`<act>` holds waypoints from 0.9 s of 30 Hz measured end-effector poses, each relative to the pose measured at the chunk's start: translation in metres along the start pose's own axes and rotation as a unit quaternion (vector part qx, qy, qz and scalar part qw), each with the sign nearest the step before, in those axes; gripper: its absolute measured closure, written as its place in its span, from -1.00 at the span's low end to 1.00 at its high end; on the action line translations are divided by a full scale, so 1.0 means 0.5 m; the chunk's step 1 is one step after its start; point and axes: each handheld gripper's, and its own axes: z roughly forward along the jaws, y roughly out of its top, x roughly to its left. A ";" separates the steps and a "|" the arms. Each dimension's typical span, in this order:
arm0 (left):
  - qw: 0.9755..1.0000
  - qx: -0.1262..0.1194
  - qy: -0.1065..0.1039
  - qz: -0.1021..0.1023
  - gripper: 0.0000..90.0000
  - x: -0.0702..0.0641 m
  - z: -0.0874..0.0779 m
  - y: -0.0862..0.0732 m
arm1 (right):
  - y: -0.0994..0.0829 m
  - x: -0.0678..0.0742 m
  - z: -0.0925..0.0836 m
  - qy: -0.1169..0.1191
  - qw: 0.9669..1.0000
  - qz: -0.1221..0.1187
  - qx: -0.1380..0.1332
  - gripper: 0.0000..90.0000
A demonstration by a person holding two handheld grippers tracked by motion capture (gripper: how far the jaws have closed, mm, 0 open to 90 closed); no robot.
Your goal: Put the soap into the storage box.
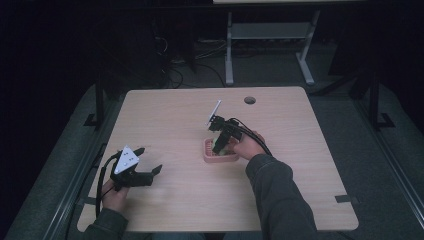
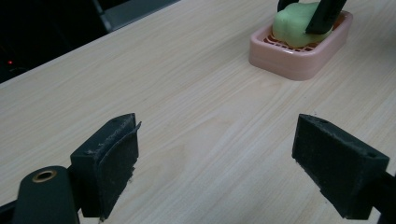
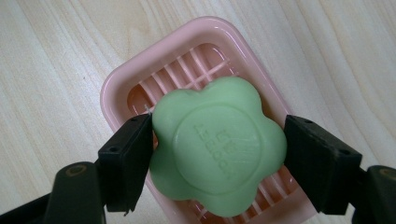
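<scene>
Left gripper view shows the left gripper released, jaws wide apart over bare desk, with the pink soap dish well ahead and to its right. The right gripper view alone shows embossed lettering on the green soap, a flower-shaped bar with rounded lobes lying over the dish's slatted floor. The right gripper is clenched on the soap, one jaw against each side. In the high view, the right hand tilts its gripper down into the dish.

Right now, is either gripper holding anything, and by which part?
The right gripper grips the green soap by its opposite side edges, over the pink dish. The left gripper holds nothing.
</scene>
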 end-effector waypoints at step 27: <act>1.000 0.004 0.000 0.000 -0.69 -0.001 0.002 -0.002 | -0.019 -0.002 -0.031 0.015 1.000 0.007 -0.022 -0.40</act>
